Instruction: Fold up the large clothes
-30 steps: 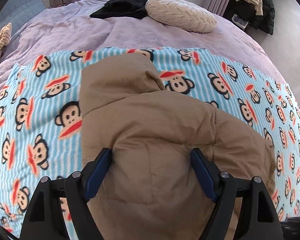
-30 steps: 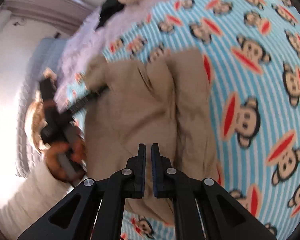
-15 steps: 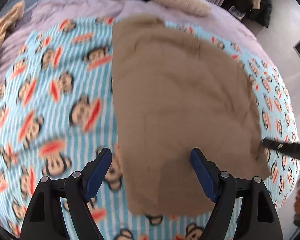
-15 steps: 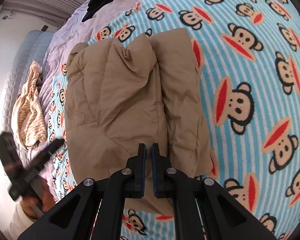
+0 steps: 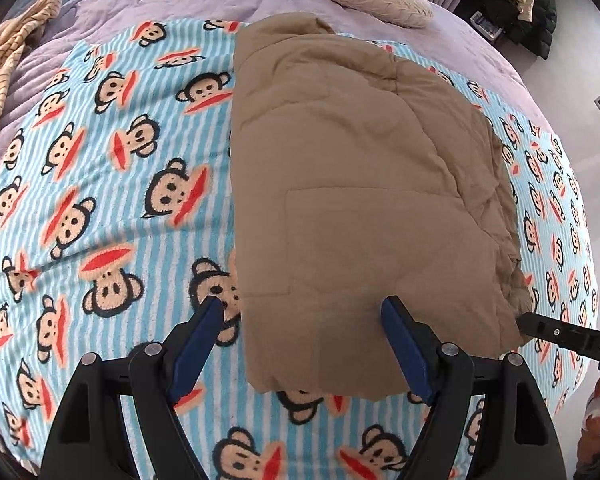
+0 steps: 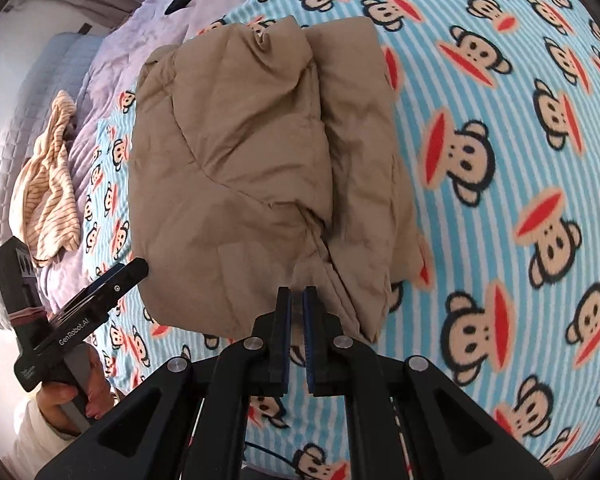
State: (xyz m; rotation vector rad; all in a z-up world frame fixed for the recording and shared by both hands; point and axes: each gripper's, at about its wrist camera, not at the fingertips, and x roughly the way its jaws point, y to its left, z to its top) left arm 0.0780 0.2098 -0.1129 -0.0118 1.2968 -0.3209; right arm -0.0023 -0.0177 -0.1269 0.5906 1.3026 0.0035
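Coat (image 5: 364,184): folded tan bundle, long axis running away from both grippers across the monkey blanket (image 5: 100,184)
Left gripper (image 5: 304,344): jaws wide, empty, above the coat's near edge
Right gripper (image 6: 296,320): jaws nearly closed at the coat's near corner, grip on cloth unclear

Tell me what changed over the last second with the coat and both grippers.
The left gripper, open throughout, pulled back from over the tan coat to its near edge, holding nothing. The right gripper swung to the coat's near corner, jaws nearly closed as before. The coat stays folded on the monkey blanket.
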